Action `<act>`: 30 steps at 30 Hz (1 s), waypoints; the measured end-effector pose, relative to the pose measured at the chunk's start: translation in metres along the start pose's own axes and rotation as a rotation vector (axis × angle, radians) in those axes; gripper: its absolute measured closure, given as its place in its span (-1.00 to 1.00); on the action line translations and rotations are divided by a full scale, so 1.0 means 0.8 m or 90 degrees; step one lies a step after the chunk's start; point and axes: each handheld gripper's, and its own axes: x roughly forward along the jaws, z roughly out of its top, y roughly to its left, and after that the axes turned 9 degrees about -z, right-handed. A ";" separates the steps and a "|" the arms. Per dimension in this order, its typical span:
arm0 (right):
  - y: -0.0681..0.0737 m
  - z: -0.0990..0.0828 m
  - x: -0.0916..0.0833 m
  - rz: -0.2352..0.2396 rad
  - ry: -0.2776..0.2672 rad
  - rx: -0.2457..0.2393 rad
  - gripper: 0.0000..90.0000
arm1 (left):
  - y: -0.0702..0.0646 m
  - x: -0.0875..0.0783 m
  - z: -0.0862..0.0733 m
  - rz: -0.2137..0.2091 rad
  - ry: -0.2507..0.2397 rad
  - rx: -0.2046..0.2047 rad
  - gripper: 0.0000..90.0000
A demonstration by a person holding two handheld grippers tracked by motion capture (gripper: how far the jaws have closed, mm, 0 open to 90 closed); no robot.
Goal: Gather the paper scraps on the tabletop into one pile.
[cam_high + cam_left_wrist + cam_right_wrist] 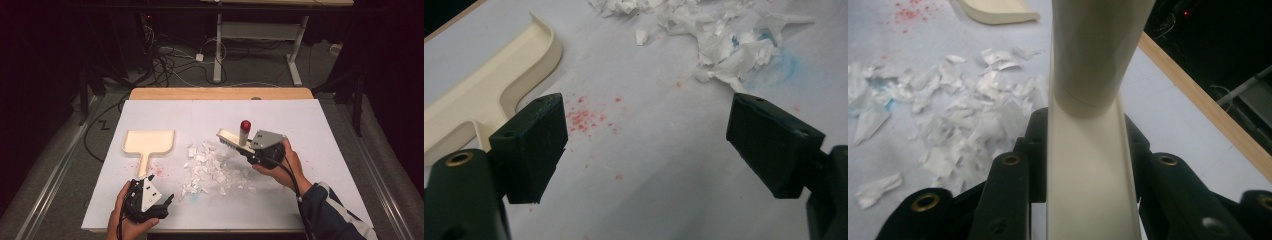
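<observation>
A cream brush point(231, 137) with a red-capped handle point(245, 125) hangs just above the right edge of a pile of white paper scraps point(212, 167). My right gripper point(248, 150) is shut on it; in the right gripper view the brush point(1090, 125) stands clamped between the jaws of that gripper point(1085, 140), and the scraps point(958, 110) lie to its left. A cream dustpan point(148, 142) rests left of the pile, handle toward me. At the front left my left gripper point(161, 189) is open and holds nothing; the left gripper view has that gripper point(646, 140) over bare table, the dustpan point(489, 90) at the left.
Red speckles point(584, 117) and a blue smudge point(784, 60) mark the white table cover point(310, 125). A wooden edge point(220, 93) runs along the far side. Beyond it are floor cables point(165, 60) and a white desk frame point(260, 35).
</observation>
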 end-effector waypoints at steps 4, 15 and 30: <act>-0.010 0.010 0.027 -0.001 0.020 0.004 0.52 | 0.001 0.001 -0.001 -0.005 -0.003 -0.002 -0.65; -0.025 0.028 0.100 -0.019 0.035 0.010 0.52 | 0.001 0.002 -0.002 -0.012 0.002 -0.001 -0.65; 0.024 0.055 0.174 0.010 0.004 -0.080 0.52 | 0.002 0.004 -0.002 -0.018 0.006 0.003 -0.65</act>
